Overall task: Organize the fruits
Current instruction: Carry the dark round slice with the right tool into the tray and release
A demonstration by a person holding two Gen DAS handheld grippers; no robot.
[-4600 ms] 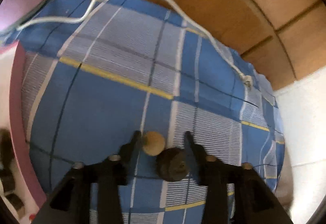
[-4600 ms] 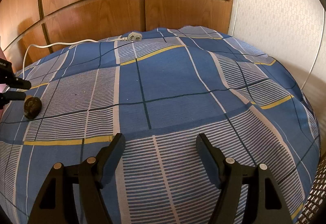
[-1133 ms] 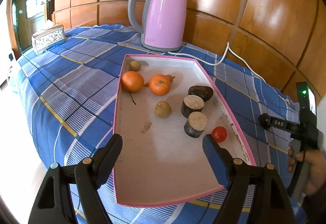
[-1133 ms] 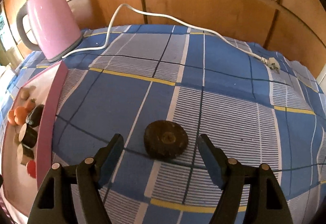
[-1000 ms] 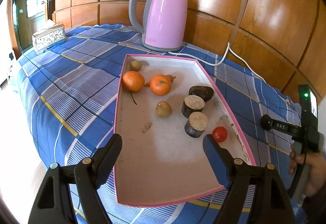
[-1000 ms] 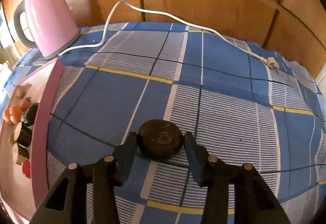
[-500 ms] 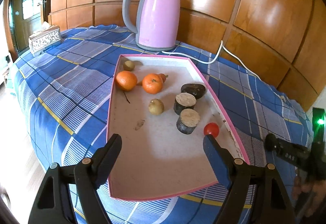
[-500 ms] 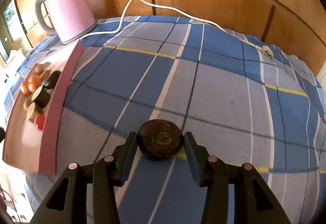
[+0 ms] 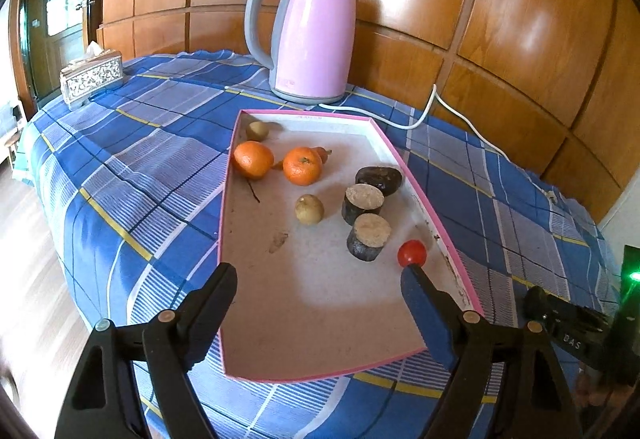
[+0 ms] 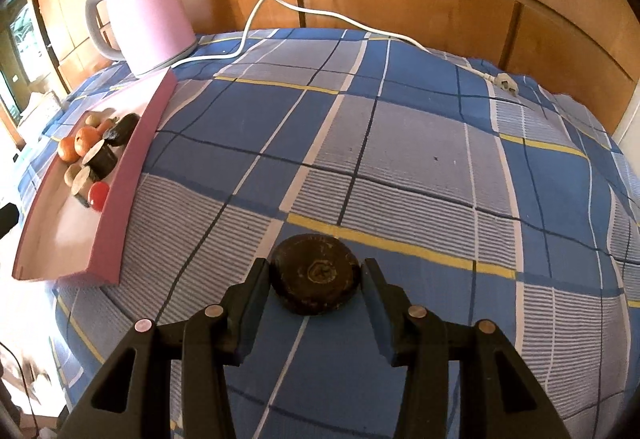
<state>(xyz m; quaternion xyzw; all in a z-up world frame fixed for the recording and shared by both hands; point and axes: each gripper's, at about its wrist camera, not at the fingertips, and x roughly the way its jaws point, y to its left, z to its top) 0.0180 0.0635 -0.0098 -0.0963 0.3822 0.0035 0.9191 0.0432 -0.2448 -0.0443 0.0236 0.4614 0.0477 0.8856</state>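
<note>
The right gripper (image 10: pixel 316 279) has its jaws pinching a dark round fruit (image 10: pixel 315 278) above the checked table (image 10: pixel 420 159), clear of the cloth for carrying, judging by the task, towards the pink tray (image 9: pixel 416 199). The left gripper (image 9: pixel 320 295) waits over the tray's bare near end, jaws spread and empty.

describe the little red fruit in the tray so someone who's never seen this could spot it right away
Start at the pink kettle by the wooden wall; the pink-rimmed tray lies just in front of it on the blue checked cloth. Follow the tray's right-hand edge toward the camera, past two dark cut pieces with tan faces, to the red fruit. It is the only red, glossy thing there, smaller than the oranges.
</note>
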